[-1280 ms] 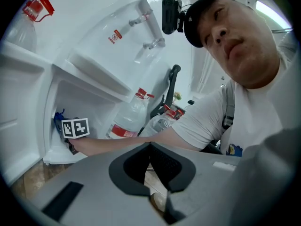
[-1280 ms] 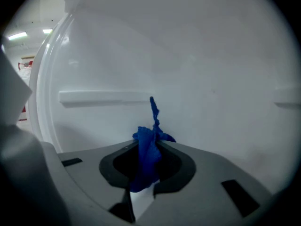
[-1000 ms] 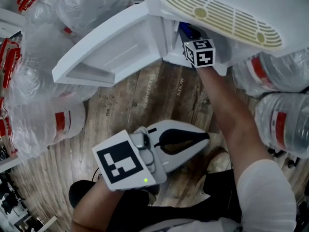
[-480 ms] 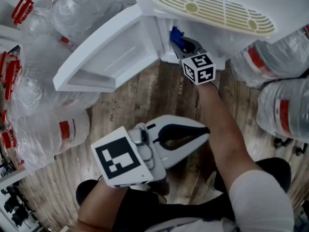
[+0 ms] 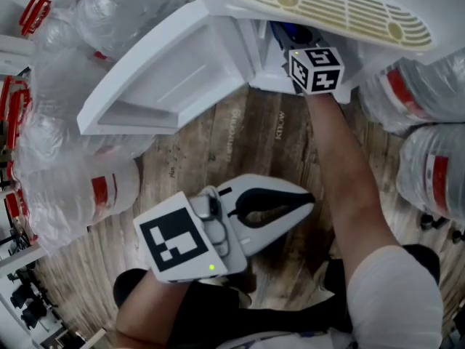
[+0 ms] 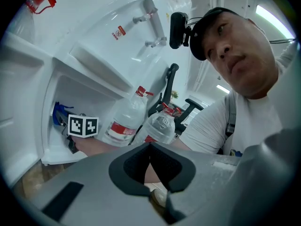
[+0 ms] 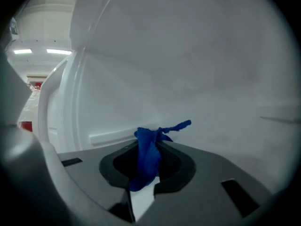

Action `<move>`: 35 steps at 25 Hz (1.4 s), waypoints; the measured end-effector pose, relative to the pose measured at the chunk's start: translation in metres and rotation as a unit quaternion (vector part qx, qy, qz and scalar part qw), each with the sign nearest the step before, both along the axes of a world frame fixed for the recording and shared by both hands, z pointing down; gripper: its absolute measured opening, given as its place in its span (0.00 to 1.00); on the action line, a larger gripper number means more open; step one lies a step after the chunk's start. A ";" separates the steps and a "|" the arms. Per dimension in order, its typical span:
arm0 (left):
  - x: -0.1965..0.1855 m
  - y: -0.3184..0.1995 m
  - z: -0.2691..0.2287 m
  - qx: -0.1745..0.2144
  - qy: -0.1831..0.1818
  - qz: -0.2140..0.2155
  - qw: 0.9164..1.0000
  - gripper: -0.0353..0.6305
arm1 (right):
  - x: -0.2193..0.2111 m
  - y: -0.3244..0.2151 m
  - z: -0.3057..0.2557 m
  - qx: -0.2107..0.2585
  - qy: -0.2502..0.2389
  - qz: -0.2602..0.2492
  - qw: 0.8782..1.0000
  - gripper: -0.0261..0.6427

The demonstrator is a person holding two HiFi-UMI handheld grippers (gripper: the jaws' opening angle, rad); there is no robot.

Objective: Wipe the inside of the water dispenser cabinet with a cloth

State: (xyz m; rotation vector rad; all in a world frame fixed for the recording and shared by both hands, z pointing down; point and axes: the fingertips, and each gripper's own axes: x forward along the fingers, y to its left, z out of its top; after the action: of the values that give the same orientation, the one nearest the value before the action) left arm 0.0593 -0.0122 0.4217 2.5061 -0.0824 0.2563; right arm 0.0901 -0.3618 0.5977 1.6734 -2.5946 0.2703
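Note:
The white water dispenser cabinet stands at the top of the head view with its door swung open to the left. My right gripper reaches into the cabinet's opening and is shut on a blue cloth. In the right gripper view the cloth hangs bunched between the jaws, close to the white inner wall. My left gripper hovers low over the wooden floor, shut and holding nothing. The left gripper view shows the cloth inside the cabinet.
Large water bottles crowd the left side and the right side of the cabinet. The drip grille juts out above the opening. Wooden floor lies between the cabinet and the person's legs.
My right gripper has pushed farther into the cabinet and slightly right with the cloth, after pulling back a little half a second ago. The left gripper has hardly moved.

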 end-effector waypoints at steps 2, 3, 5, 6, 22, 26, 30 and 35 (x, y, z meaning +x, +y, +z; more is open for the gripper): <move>0.002 0.000 0.001 -0.001 0.000 0.001 1.000 0.06 | 0.000 -0.008 -0.003 0.000 -0.004 0.006 1.000 0.14; 0.003 0.001 0.001 -0.001 0.001 0.001 1.000 0.06 | -0.001 -0.010 -0.002 -0.002 -0.004 0.004 1.000 0.14; 0.004 0.002 0.001 -0.001 0.002 0.003 1.000 0.06 | -0.004 -0.009 -0.001 -0.004 -0.005 -0.007 1.000 0.14; 0.005 0.002 0.000 -0.001 0.002 0.004 1.000 0.06 | -0.005 -0.007 0.000 -0.003 -0.005 -0.013 1.000 0.14; 0.012 0.005 -0.001 -0.003 0.009 0.013 1.000 0.06 | -0.010 0.055 -0.022 0.033 -0.010 -0.066 0.997 0.14; 0.014 0.007 -0.002 -0.002 0.008 0.012 1.000 0.06 | 0.007 0.032 -0.053 0.062 0.003 -0.034 0.997 0.14; 0.014 0.008 -0.003 0.001 0.006 0.010 1.000 0.06 | 0.000 0.012 -0.063 0.066 0.014 -0.030 0.997 0.14; 0.009 0.008 -0.001 -0.001 0.003 0.004 1.000 0.06 | -0.017 0.016 -0.059 0.065 0.013 -0.054 0.996 0.14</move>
State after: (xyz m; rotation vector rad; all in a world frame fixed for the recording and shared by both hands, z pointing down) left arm 0.0679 -0.0046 0.4206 2.5057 -0.0692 0.2534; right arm 0.0728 -0.3462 0.5390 1.5549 -2.7254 0.0762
